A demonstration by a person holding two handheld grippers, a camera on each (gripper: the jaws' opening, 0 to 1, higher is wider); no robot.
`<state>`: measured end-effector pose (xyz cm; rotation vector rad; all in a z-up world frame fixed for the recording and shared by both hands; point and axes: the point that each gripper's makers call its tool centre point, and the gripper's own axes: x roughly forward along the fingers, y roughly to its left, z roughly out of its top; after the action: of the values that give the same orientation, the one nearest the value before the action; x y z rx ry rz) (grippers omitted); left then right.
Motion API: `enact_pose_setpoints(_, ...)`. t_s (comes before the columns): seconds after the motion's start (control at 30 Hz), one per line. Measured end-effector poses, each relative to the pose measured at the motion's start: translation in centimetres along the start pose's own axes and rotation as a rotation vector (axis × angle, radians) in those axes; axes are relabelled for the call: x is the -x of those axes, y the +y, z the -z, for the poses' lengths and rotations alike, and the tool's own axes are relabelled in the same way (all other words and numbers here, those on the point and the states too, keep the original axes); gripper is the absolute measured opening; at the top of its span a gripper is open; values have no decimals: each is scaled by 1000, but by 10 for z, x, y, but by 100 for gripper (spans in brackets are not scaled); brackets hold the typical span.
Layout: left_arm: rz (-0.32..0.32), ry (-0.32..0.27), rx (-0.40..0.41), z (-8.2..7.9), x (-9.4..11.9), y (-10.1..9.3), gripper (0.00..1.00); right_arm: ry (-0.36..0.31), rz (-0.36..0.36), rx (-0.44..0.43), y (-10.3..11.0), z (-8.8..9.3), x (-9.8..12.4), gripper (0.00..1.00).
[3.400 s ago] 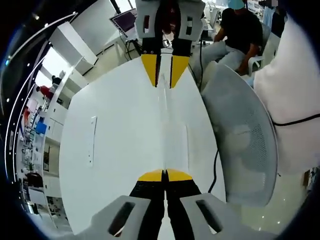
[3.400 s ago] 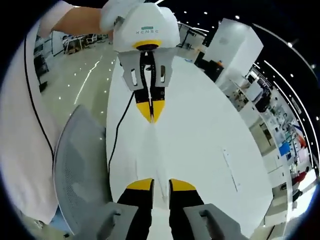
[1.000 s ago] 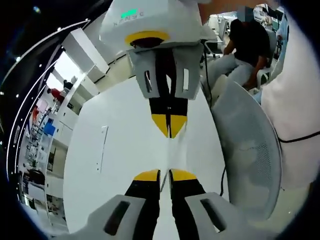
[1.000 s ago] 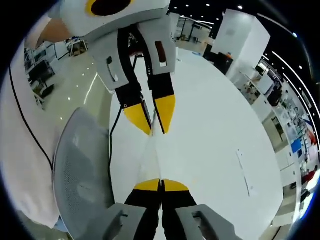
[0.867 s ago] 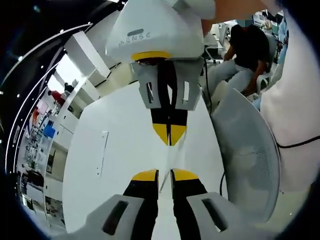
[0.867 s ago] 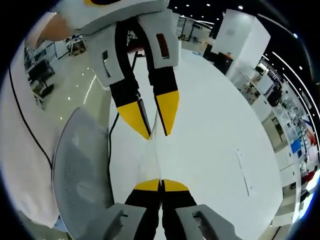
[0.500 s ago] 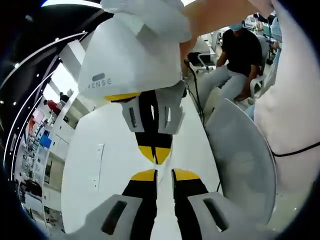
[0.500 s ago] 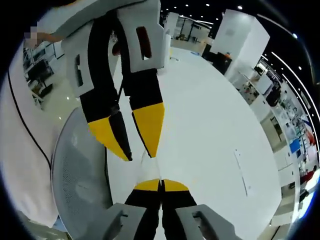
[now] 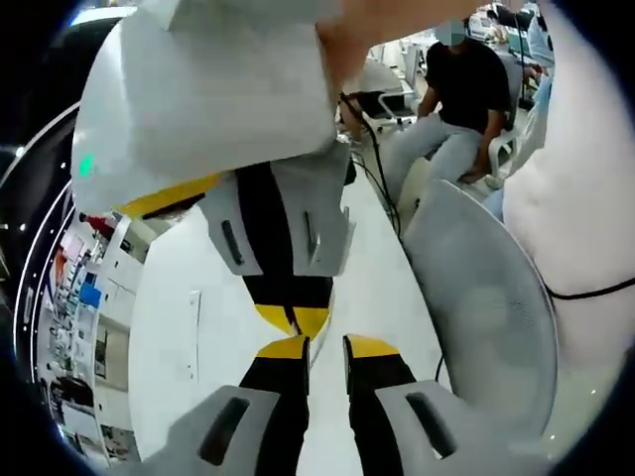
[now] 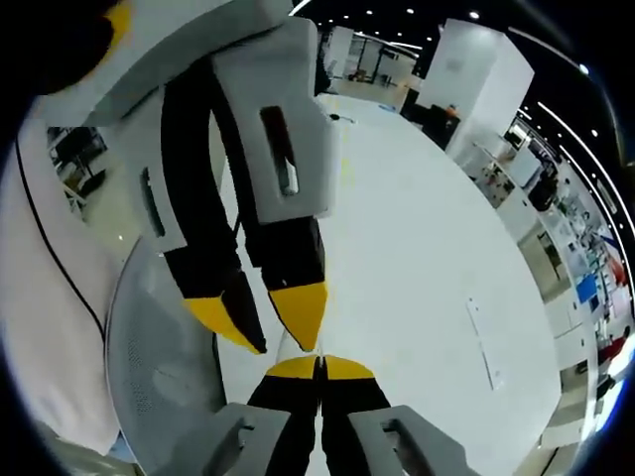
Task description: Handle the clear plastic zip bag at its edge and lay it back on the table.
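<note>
Jaws on your right gripper [image 10: 319, 369] were pressed together, and by my reading they pinched the edge of the clear plastic zip bag [image 10: 287, 342], a pale thin sliver just ahead of their yellow tips; it was too faint there to be sure how much film they held. Your left gripper [image 9: 324, 348] had its jaws a little spread, with a visible gap between the tips, and I could not tell whether any film lay in that gap. In the right gripper view the left gripper's jaws came in spread, their tips almost meeting your right tips, so the two tools were nose to nose above the white tabletop [image 10: 417, 248]. To do this step well, you probably needed the left jaws to close on the bag's edge close beside the right pinch before either let go, keeping the film flat rather than bunched, and then to lower both ends together onto the tabletop, clear of the mesh chair [image 9: 486, 297] off to the side of the left jaws. Compared with a few seconds before, the grippers had drawn much closer: then a long stretch of bag ran between them, and the left jaws were shut while the right stood open.
</note>
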<state>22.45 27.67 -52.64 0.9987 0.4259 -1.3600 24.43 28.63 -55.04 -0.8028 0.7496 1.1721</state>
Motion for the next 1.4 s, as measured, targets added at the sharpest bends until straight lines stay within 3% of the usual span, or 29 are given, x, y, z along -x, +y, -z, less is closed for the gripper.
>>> enact_pose_setpoints(0.23, 22, 43, -21, 6, -7, -5, 11, 2, -8, 1, 2, -1, 0, 0)
enact_pose_setpoints(0.43, 25, 42, -23, 7, -8, -4, 8, 1, -18, -18, 4, -1, 1, 0)
enact_pose_setpoints(0.63, 42, 67, -16, 16, -11, -8, 1, 1, -25, -21, 9, -2, 3, 0)
enact_pose_setpoints(0.9, 87, 32, -5, 13, -10, -18, 0, 0, -16, -37, 4, -2, 4, 0)
enact_pose_setpoints(1.07, 136, -1, 45, 11, -10, -27, 0, 3, -6, -44, 1, 0, 4, 0)
enact_pose_setpoints(1.4, 168, -22, 75, 7, -10, -40, 0, 7, 28, -51, -10, 2, 6, 0)
